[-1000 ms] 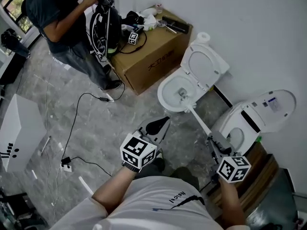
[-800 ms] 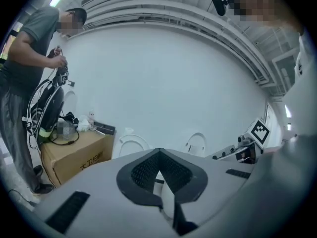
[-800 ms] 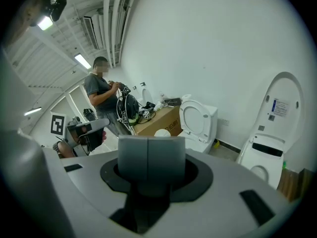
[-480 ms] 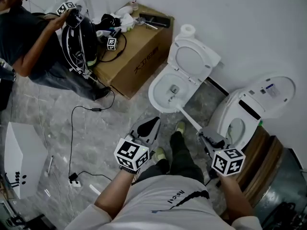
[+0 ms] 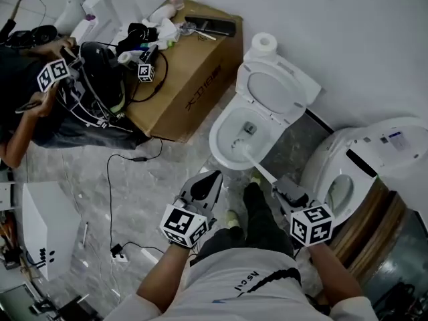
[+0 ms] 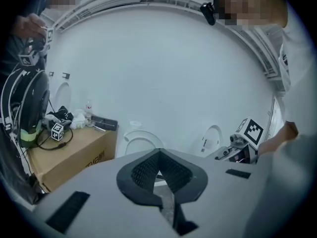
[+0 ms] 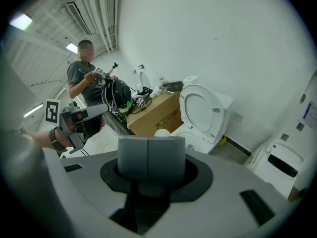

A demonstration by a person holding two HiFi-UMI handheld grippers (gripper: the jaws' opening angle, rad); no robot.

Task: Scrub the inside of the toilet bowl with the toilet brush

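Note:
A white toilet [image 5: 219,131] stands open, lid raised against the wall; the right gripper view also has this toilet [image 7: 200,114]. The white toilet brush [image 5: 259,168] slants from my right gripper [image 5: 281,185] down into the bowl, and its head [image 5: 236,146] rests inside near the front wall. In its own view the right gripper [image 7: 151,155] is shut on the brush handle. My left gripper [image 5: 212,178] hovers over the floor just left of the bowl, shut and holding nothing; the left gripper [image 6: 158,155] shows its tips meeting.
A second white toilet [image 5: 348,172] stands close on the right. A cardboard box [image 5: 184,69] with loose items is left of the bowl. A crouching person [image 5: 27,122] handles a black pack [image 5: 100,79]. A cable [image 5: 110,179] trails over the floor, beside a white panel [image 5: 40,226].
The brush head has shifted toward the front of the bowl. My view has swung, and the person at the left has sunk lower. Both grippers keep their grip states.

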